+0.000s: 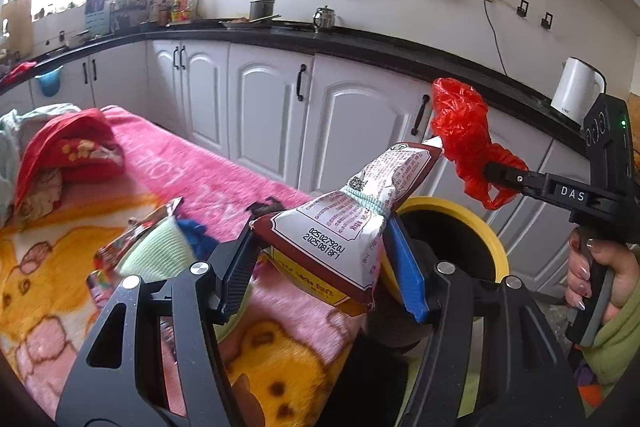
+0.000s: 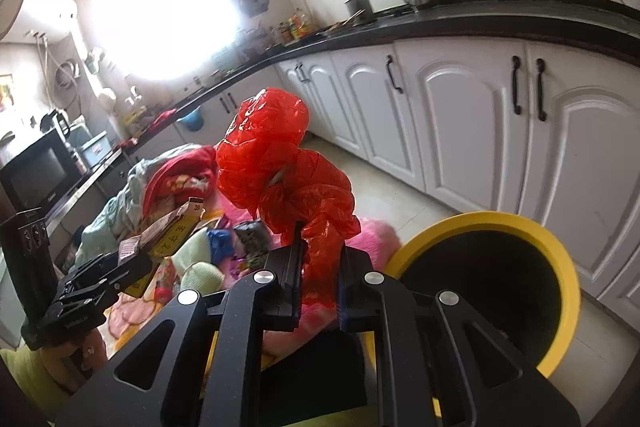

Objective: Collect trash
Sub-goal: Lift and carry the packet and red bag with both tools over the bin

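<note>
My left gripper [image 1: 320, 259] is shut on a white and brown snack packet [image 1: 352, 219], held up over the blanket edge beside the yellow-rimmed bin [image 1: 480, 227]. My right gripper [image 2: 320, 267] is shut on a crumpled red plastic bag [image 2: 280, 163], held in the air left of the bin [image 2: 560, 259]. The red bag [image 1: 460, 131] and right gripper [image 1: 504, 175] also show in the left wrist view, above the bin. The left gripper [image 2: 132, 259] with the packet [image 2: 168, 231] shows at the left of the right wrist view.
A pink and yellow blanket [image 1: 168, 167] carries a foil wrapper [image 1: 140, 231], a pale green cloth [image 1: 160, 251], a blue scrap [image 1: 196, 235] and a heap of red and teal clothes [image 1: 68, 151]. White cabinets [image 1: 352, 119] under a black counter stand close behind the bin.
</note>
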`<state>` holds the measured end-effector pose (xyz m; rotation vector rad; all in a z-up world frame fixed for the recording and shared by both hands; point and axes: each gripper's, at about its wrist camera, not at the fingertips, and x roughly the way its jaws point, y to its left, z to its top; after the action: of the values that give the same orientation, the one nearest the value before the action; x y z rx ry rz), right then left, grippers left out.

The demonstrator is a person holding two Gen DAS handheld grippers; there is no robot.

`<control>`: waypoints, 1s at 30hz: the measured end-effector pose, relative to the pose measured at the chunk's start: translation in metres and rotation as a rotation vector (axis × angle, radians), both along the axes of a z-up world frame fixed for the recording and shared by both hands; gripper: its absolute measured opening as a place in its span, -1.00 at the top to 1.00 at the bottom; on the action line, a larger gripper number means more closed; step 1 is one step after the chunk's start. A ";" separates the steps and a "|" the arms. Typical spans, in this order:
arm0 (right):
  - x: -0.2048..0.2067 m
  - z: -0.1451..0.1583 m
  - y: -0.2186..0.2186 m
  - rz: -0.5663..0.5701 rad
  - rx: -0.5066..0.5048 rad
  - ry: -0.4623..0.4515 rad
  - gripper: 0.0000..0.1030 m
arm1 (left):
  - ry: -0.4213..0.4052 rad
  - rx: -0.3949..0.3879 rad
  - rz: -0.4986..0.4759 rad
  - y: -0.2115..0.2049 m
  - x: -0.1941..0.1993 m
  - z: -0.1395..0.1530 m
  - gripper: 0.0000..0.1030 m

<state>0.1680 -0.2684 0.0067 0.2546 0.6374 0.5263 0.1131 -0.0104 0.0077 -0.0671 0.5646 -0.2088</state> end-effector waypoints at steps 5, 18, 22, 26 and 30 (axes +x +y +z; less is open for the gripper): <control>0.000 0.001 -0.019 -0.043 0.010 -0.008 0.76 | -0.008 0.003 -0.029 -0.020 0.008 0.002 -0.04; 0.003 -0.009 -0.072 -0.167 0.039 0.006 0.76 | 0.008 0.017 -0.105 -0.070 0.032 -0.007 -0.04; 0.002 -0.013 -0.085 -0.209 0.038 0.008 0.76 | 0.023 0.031 -0.136 -0.087 0.037 -0.016 -0.04; 0.002 -0.018 -0.095 -0.247 0.028 0.011 0.76 | 0.040 0.043 -0.159 -0.100 0.043 -0.025 -0.04; 0.002 -0.024 -0.103 -0.281 -0.003 0.005 0.76 | 0.061 0.061 -0.182 -0.112 0.049 -0.036 -0.04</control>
<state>0.1705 -0.3716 -0.0173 0.3368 0.5953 0.2553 0.1616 -0.1229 -0.0282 0.0378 0.6380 -0.3668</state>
